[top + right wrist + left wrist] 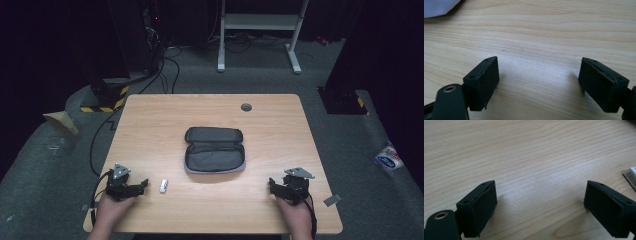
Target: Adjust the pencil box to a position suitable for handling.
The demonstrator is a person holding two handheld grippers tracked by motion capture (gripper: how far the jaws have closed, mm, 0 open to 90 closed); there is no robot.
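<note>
A grey zip pouch (214, 150) lies open in the middle of the wooden table (165, 115). A small white object (163, 185) lies near the front, just right of my left gripper (145, 185). That gripper rests low over the table at the front left, open, with bare wood between its jaws (540, 202). The white object's edge (631, 173) shows at the right of the left gripper view. My right gripper (271, 184) sits at the front right, open over bare wood (539, 80). A corner of the pouch (439, 7) shows at the top left of the right gripper view.
A round cable hole (246, 107) sits near the table's far edge. Beyond the table stand a white frame (260, 30) and dark equipment with cables (150, 50). A white packet (389, 157) lies on the floor at the right.
</note>
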